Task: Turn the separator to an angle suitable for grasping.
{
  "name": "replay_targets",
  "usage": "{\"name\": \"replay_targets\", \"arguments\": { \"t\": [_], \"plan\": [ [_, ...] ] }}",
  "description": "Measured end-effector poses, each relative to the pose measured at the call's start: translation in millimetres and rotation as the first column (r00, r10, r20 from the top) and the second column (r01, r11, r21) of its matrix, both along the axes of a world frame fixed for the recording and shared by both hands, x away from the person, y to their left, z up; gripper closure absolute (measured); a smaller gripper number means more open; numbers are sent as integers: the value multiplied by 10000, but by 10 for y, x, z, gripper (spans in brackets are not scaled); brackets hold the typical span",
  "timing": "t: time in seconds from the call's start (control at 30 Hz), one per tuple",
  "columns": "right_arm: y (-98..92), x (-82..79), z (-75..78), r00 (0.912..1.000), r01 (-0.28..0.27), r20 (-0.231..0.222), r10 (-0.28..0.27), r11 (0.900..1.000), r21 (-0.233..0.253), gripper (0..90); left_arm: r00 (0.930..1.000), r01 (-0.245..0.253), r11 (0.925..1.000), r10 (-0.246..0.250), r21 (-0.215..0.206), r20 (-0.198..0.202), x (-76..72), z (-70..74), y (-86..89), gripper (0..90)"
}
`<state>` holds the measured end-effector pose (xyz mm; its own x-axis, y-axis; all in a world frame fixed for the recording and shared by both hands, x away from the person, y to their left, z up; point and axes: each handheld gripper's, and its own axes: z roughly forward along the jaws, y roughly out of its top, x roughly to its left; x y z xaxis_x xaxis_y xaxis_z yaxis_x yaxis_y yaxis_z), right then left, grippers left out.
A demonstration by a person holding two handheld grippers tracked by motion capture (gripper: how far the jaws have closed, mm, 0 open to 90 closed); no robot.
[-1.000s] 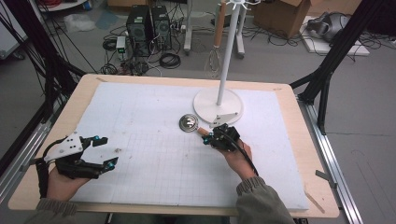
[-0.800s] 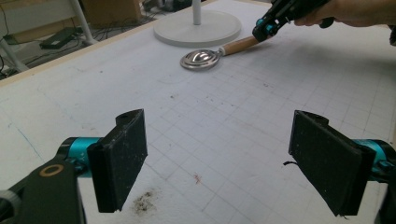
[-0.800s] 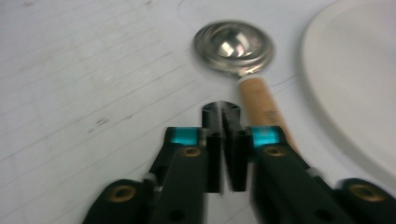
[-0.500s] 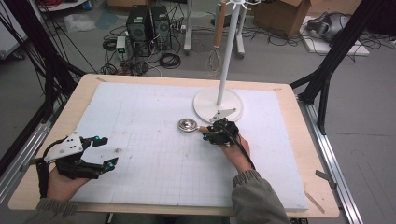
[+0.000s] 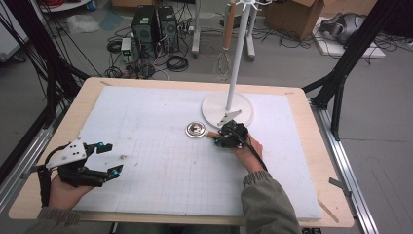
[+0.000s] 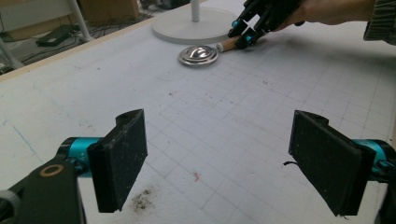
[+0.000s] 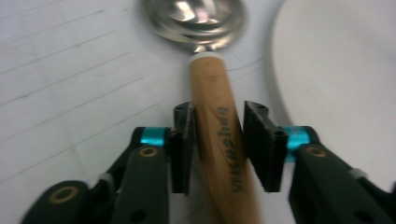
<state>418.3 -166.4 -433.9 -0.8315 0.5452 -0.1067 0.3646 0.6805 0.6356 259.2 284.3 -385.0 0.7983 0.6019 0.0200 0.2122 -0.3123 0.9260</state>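
A metal ladle (image 5: 196, 129) with a wooden handle lies on the white gridded mat, its bowl just left of the stand's round base (image 5: 243, 113). My right gripper (image 5: 220, 139) is shut on the handle (image 7: 217, 140), one pad on each side about midway along. The left gripper view shows the ladle (image 6: 198, 55) and the right gripper (image 6: 247, 32) far off. My left gripper (image 5: 112, 157) rests near the mat's front left corner, open, its jaws wide apart with nothing between the pads (image 6: 122, 158).
A white stand with a tall pole (image 5: 236, 58) rises from the round base at the mat's back; a whisk (image 5: 224, 61) hangs from its top. The wooden table edge (image 5: 321, 146) frames the mat. Computers, cables and boxes lie on the floor beyond.
My right gripper has edged forward and left along the ladle's handle toward the bowl. The left gripper has stayed put and open.
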Motion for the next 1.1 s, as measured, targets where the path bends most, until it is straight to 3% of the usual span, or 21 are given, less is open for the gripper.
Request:
{"name": "replay_targets", "arguments": {
  "t": [0.1, 0.27, 0.37, 0.4, 0.5, 0.77, 1.1],
  "plan": [
    [-9, -3, -9, 9997, -143, -172, 145, 9998, 156, 660, 10000, 11, 10000, -11, 3, -5, -2, 0, -3, 197],
    [-65, 25, -35, 9973, 232, -719, -175, 9967, 784, 676, 10000, 29, 10000, -29, -12, 1, -4, 2, -16, 197],
    [-75, 23, -19, 9967, 420, -735, -350, 9944, 970, 703, 10000, 12, 10000, -12, 9, 8, -3, 1, -11, 196],
    [-101, 27, 9, 9962, 472, -791, -370, 9901, 1319, 704, 10000, 5, 10000, -5, 8, 2, -1, 1, -8, 197],
    [-85, -6, 20, 9959, 387, -856, -297, 9936, 1058, 704, 10000, 6, 10000, -6, -3, 24, -2, 3, -12, 196],
    [-68, -3, 15, 9949, 274, -1001, -143, 9911, 1306, 703, 10000, -12, 10000, 12, -32, 40, -4, 8, -1, 197],
    [-7, -66, 103, 9971, -55, -736, 178, 9863, 1647, 704, 10000, 9, 10000, -9, -31, 53, -10, 16, -7, 197]
  ]
}}
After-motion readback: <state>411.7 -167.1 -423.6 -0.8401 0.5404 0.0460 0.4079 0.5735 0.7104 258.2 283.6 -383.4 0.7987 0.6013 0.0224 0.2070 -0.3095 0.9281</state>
